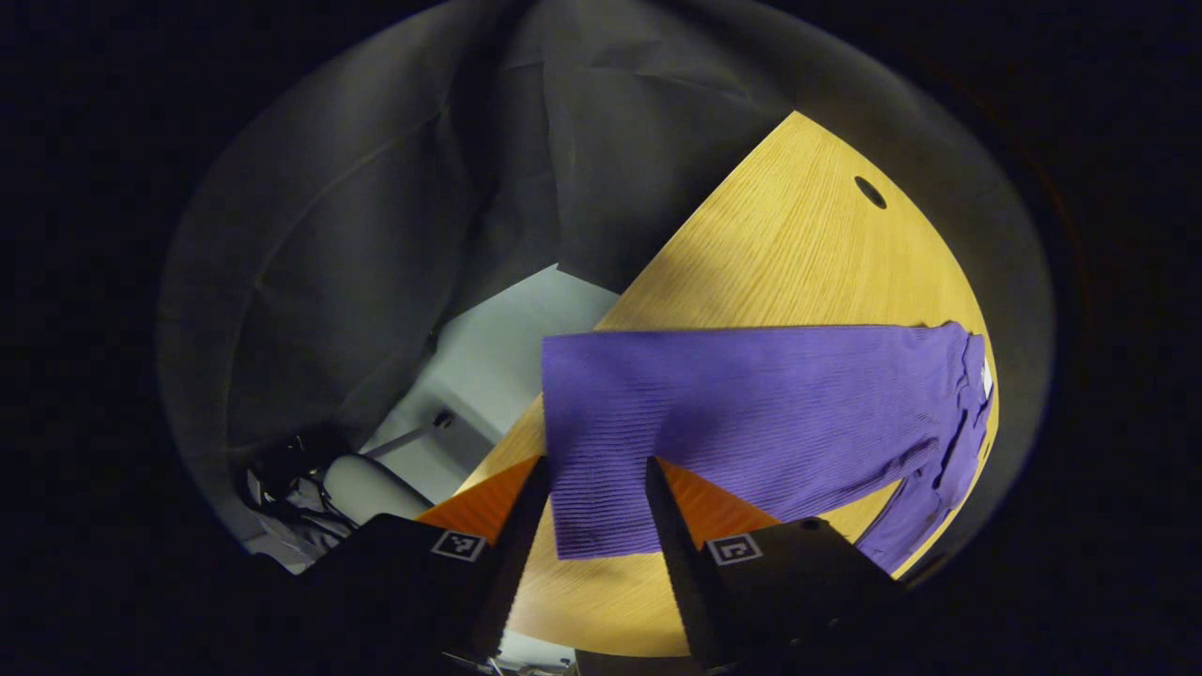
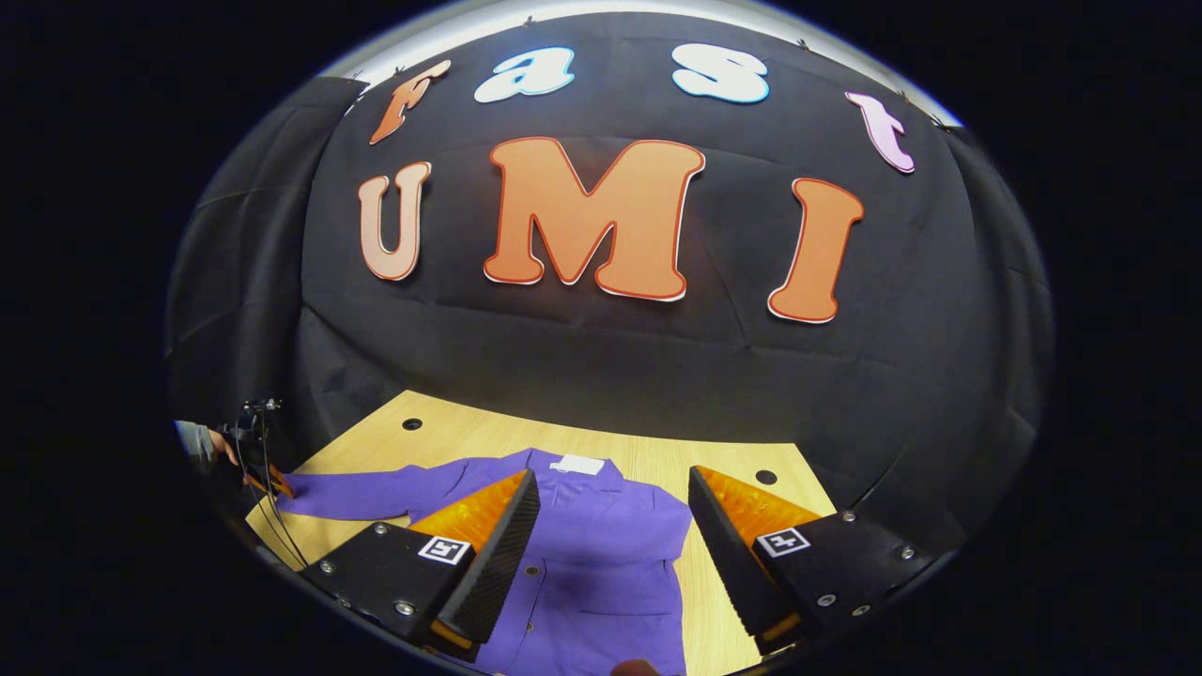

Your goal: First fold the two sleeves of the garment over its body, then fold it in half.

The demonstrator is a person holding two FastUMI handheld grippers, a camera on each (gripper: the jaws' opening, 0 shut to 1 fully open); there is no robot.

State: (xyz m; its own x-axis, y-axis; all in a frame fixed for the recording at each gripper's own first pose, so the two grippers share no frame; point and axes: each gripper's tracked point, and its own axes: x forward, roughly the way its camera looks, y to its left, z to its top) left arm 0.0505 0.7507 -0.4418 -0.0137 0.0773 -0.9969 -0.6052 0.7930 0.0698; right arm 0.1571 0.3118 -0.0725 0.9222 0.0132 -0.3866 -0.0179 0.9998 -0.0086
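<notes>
Two grippers stand open over the purple button-front jacket [image 2: 601,554], which lies flat on the wooden table [image 1: 798,253]. In the left gripper view, we hold our left gripper [image 1: 590,512] with its parted fingers either side of the sleeve cuff [image 1: 601,498]. Our right gripper [image 2: 615,549] hovers with fingers spread above the jacket's body.

The left gripper view looks down at a slant, close over the outstretched sleeve of a purple ribbed button-front garment [image 1: 751,404] on a light wooden table [image 1: 798,244]. The right gripper view faces level toward the booth's black cloth wall, from above the garment's front [image 2: 601,554]. Both views share garment and table.
</notes>
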